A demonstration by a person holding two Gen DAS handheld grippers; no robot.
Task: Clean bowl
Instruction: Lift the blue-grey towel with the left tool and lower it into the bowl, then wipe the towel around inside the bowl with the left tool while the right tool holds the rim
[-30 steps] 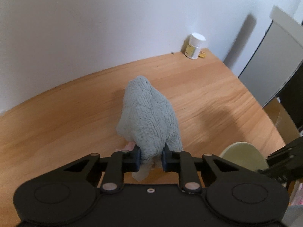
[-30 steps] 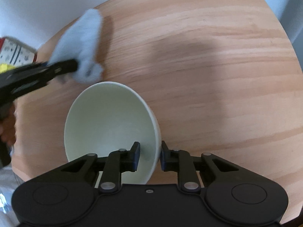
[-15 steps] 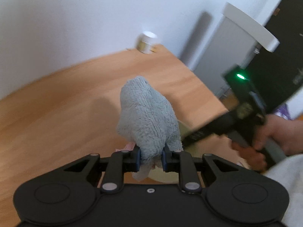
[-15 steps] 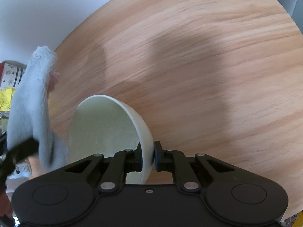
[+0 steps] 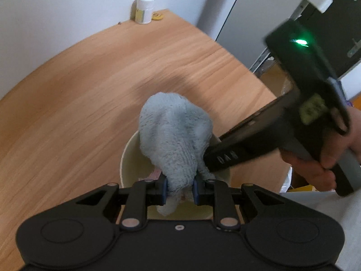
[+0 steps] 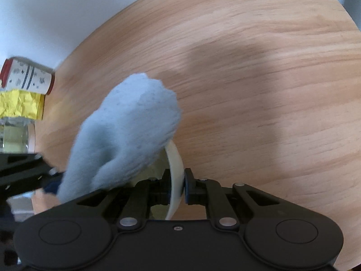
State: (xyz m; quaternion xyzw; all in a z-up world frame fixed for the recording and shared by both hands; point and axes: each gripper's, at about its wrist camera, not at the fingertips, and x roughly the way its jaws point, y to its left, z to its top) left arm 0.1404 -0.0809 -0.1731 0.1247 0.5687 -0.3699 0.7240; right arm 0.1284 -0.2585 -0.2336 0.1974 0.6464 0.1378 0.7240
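Observation:
My left gripper is shut on a fluffy grey-blue cloth, which hangs into the pale cream bowl just ahead of it. My right gripper is shut on the bowl's rim and holds the bowl tilted above the wooden table. In the right wrist view the cloth fills the bowl's opening and hides its inside. The right gripper's black body and the hand holding it reach in from the right in the left wrist view.
A white jar with a small yellow object beside it stands at the table's far edge by the wall. A grey cabinet stands beyond the table's right side. A patterned cup and yellow crumpled wrap lie at the left.
The cloth has moved from beside the bowl into its opening. The right gripper has tilted the bowl more edge-on and both grippers have come together.

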